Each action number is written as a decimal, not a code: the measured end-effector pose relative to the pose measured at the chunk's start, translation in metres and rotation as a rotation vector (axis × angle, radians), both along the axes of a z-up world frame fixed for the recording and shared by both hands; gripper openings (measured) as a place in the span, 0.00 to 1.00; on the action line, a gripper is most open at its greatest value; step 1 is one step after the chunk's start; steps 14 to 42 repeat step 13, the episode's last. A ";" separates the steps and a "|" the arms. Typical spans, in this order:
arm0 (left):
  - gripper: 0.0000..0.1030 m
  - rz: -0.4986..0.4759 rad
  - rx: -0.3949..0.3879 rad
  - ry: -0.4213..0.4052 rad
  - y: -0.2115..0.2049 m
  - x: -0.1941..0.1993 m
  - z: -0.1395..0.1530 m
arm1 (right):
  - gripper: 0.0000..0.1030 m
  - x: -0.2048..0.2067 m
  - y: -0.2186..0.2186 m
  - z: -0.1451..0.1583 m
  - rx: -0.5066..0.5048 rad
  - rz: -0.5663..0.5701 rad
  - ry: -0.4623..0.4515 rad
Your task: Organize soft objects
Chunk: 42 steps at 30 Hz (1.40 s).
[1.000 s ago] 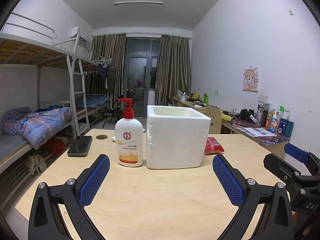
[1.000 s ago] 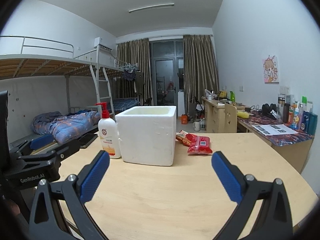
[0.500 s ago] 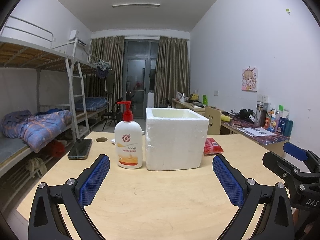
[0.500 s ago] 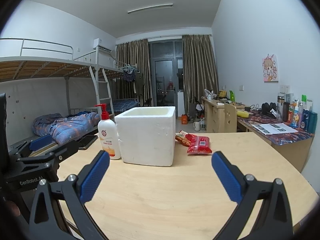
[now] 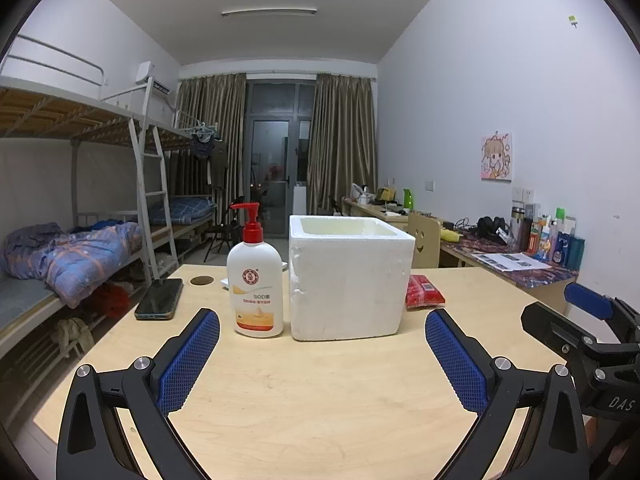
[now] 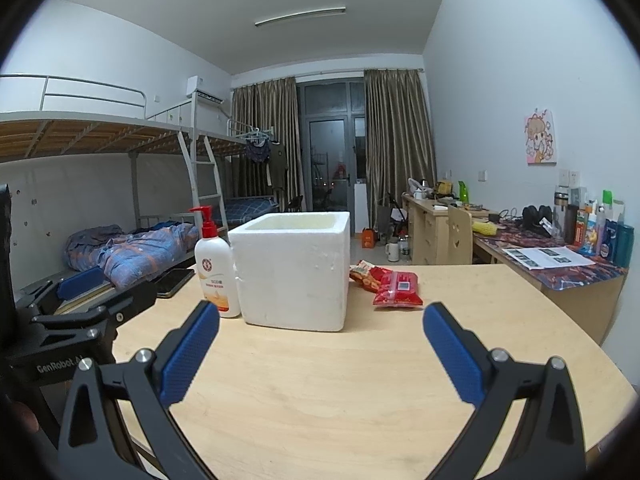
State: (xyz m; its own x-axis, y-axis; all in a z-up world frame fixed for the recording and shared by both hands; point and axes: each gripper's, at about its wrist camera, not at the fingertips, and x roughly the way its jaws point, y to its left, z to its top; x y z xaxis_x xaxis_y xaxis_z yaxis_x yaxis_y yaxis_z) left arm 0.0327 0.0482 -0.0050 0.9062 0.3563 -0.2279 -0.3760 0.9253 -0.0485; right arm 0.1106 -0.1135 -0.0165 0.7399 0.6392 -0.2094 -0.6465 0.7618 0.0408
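From the left wrist, the left gripper stayed spread wide and empty, a little lower than a second before; the foam box touched the lotion bottle. From the right wrist, the right gripper likewise gaped empty, snack packets unmoved beside the box.

Little changes over the second. In the left wrist view the lotion bottle and the foam box sit a little lower in frame and slightly nearer than before, and the phone slides toward the lower left. In the right wrist view the foam box and red snack packets drift only slightly
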 end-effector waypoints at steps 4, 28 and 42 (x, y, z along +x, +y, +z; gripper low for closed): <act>1.00 0.007 0.002 -0.004 0.001 0.000 0.000 | 1.00 0.000 -0.001 -0.001 0.003 0.002 0.002; 1.00 0.033 0.000 -0.013 0.001 -0.001 -0.001 | 1.00 -0.001 0.000 -0.003 -0.010 -0.007 0.004; 1.00 0.033 0.000 -0.013 0.001 -0.001 -0.001 | 1.00 -0.001 0.000 -0.003 -0.010 -0.007 0.004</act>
